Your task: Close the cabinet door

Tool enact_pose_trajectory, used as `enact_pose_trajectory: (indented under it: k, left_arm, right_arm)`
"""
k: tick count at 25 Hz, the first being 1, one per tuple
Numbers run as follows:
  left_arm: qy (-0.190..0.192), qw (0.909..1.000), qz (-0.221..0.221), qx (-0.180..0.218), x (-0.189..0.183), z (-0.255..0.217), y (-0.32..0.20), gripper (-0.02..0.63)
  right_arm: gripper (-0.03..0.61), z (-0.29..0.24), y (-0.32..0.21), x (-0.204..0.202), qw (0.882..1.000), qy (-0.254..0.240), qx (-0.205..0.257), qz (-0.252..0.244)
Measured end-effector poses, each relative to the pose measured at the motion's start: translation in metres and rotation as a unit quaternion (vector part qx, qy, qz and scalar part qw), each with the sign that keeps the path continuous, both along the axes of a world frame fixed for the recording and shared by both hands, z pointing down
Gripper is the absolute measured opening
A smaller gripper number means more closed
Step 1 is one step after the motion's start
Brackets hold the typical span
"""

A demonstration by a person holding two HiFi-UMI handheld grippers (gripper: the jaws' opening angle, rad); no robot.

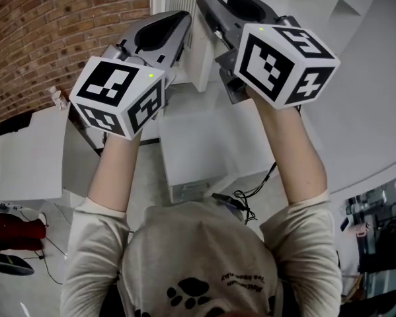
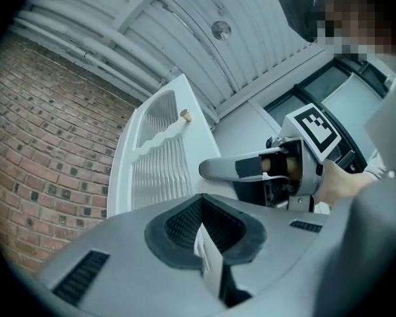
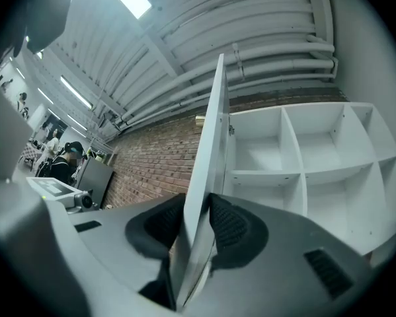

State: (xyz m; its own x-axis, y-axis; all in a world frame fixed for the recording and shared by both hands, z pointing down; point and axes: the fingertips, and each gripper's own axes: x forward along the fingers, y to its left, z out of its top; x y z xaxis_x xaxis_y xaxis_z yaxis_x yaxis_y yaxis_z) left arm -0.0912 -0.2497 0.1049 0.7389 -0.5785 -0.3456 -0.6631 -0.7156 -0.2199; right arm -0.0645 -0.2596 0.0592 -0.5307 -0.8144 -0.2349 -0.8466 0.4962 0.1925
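In the head view both arms are raised. The left gripper and the right gripper sit close together at the top of the picture, each with its marker cube nearest the camera. The white door stands between them, the left gripper on one face and the right gripper on the other. A brick wall fills the upper left corner, and the white cabinet lies in the upper right.

In the left gripper view, the left gripper has its pads pressed on the door's thin free edge, one pad on each face, pinching it. The door runs away from the jaws, showing its slatted panel. A small round knob sits near its far edge. The right gripper reaches in just beside it on the right. The brick wall is behind the door on the left.

In the right gripper view, the right gripper is also clamped on the door. The door is seen edge-on here, with a pad against either face. The knob pokes out on the left face, high up. To the right of the door the cabinet shows its open shelves, so the door stands swung well out from its front. The brick wall runs off to the left.
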Motion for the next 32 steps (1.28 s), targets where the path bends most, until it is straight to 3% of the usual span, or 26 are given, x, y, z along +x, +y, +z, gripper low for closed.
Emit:
enact_pose_trajectory:
  k: [16, 32]
  left_arm:
    - [-0.002, 0.9993, 0.038, -0.003, 0.03, 0.006, -0.011, 0.009]
    - [-0.008, 0.9986, 0.051, -0.013, 0.048, 0.014, -0.025, 0.009]
  right_arm:
    - [0.098, 0.0, -0.01, 0.037, 1.0, -0.008, -0.022, 0.019]
    - [0.095, 0.0, -0.024, 0.071, 0.999, -0.006, -0.036, 0.005]
